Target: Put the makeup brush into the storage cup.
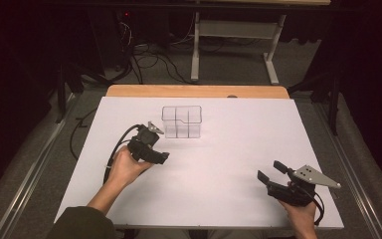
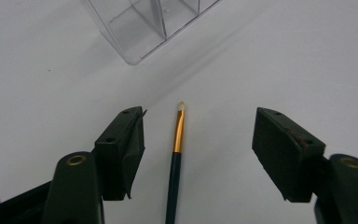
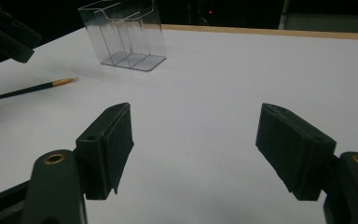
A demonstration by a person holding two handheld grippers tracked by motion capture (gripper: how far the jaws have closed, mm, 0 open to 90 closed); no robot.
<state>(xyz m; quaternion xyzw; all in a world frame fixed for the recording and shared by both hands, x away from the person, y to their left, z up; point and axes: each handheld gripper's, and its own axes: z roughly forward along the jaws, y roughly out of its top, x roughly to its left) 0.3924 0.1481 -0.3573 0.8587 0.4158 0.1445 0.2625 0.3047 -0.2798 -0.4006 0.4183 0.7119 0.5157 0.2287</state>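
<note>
A thin paintbrush (image 2: 177, 148) with a dark handle, gold ferrule and pale tip lies flat on the white table. My left gripper (image 2: 200, 113) is open just above it, a jaw on each side, and neither pad touches the brush. The brush tip points toward a clear plastic organizer (image 2: 142, 25) with several compartments. In the high view the left gripper (image 1: 159, 157) sits just in front and to the left of the organizer (image 1: 181, 121). My right gripper (image 1: 270, 170) rests near the front right of the table, open (image 3: 196, 108) and empty, and its view shows the brush (image 3: 32, 87) and the organizer (image 3: 123, 37) farther off.
The white table top (image 1: 229, 149) has a wooden strip (image 1: 194, 91) along its far edge. Beyond it, a second table's metal legs (image 1: 195, 50) and loose cables (image 1: 149, 59) lie on the floor. The left gripper's cable (image 1: 117, 149) loops beside the hand.
</note>
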